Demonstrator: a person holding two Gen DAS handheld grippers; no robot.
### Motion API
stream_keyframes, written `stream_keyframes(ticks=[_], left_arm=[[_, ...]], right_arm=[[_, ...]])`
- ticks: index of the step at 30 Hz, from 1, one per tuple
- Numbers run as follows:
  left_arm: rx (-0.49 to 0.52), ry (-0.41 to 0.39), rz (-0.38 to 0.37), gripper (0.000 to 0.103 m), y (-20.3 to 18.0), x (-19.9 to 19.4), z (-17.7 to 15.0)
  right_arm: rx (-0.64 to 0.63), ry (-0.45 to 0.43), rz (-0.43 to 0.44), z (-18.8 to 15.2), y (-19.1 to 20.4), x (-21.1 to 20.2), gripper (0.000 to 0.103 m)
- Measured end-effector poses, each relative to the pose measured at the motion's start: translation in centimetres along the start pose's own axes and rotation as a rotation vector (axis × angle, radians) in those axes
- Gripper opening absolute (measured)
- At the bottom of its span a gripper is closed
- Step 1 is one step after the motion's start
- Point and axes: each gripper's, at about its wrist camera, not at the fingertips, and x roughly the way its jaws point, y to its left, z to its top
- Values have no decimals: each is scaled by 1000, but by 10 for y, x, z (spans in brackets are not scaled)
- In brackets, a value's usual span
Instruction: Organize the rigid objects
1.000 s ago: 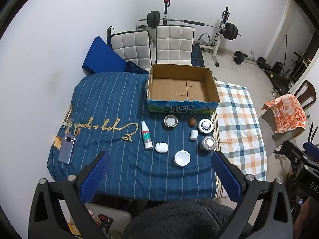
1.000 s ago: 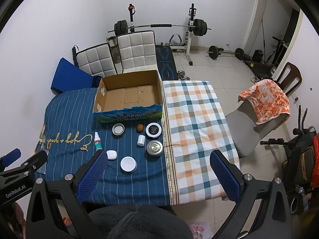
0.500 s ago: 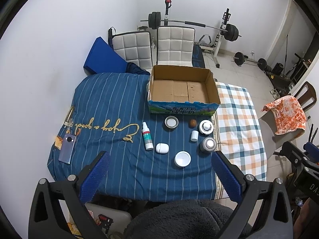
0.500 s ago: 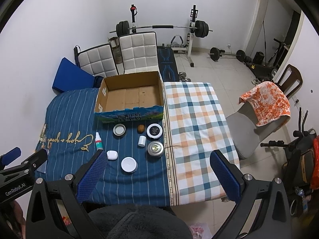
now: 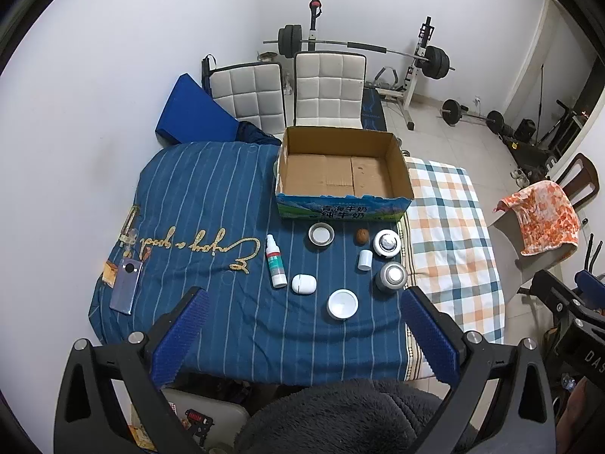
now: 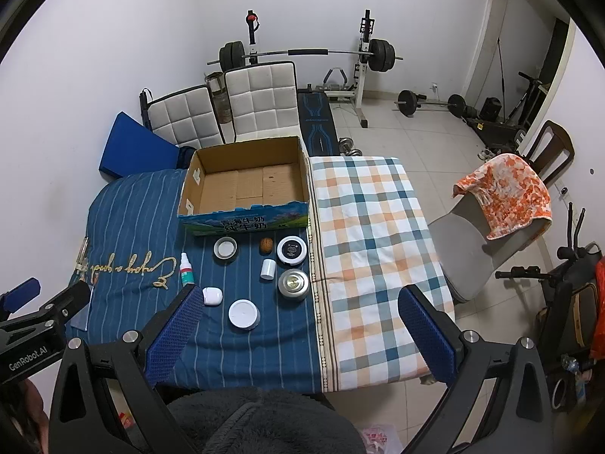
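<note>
An open, empty cardboard box (image 5: 342, 210) (image 6: 245, 223) stands at the back of the blue striped cloth. In front of it lie a grey round dish (image 5: 321, 233) (image 6: 225, 247), a walnut (image 5: 362, 235) (image 6: 266, 245), a black-topped jar (image 5: 386, 243) (image 6: 291, 250), a small white cylinder (image 5: 365, 259) (image 6: 268, 268), a silver tin (image 5: 391, 276) (image 6: 293, 283), a spray bottle (image 5: 275, 261) (image 6: 185, 269), a white case (image 5: 303, 284) (image 6: 212, 296) and a white lid (image 5: 342, 303) (image 6: 244, 314). My left gripper (image 5: 304, 302) and right gripper (image 6: 301, 295) hang open above the near edge, holding nothing.
A phone (image 5: 126, 290) lies at the cloth's left edge. A checked cloth (image 6: 370, 234) covers the right half of the table. Two white chairs (image 5: 329, 87) stand behind the box, a chair with an orange towel (image 6: 503, 193) to the right, and weight equipment along the back wall.
Both views shift only slightly, so the grippers have drifted a little. Nothing on the table has moved and both grippers stay open.
</note>
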Motion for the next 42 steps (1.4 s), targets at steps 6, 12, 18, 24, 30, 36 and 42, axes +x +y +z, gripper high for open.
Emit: stream_keyframes(ticks=[6, 12, 18, 24, 30, 36, 42], left_arm=[[-4, -2, 11, 103, -3, -1, -2], [-2, 1, 19, 103, -1, -1, -3], [-15, 9, 23, 103, 2, -1, -6], [-12, 6, 15, 103, 0, -2, -9], [-17, -2, 10, 103, -2, -5, -10], [-26, -4, -2, 103, -1, -5, -7], [-38, 6, -21, 103, -2, 3, -6]], right_arm=[[0, 1, 2, -1, -2, 1, 103], [3, 0, 7, -3, -6, 3, 103], [-17, -4, 9, -6, -3, 3, 103], [-36, -12, -3, -1, 0, 1, 103], [-48, -16, -14, -1, 2, -2, 103], [-59, -12, -17, 2, 2, -2, 103], [-59, -19, -18, 7, 0, 0, 103]])
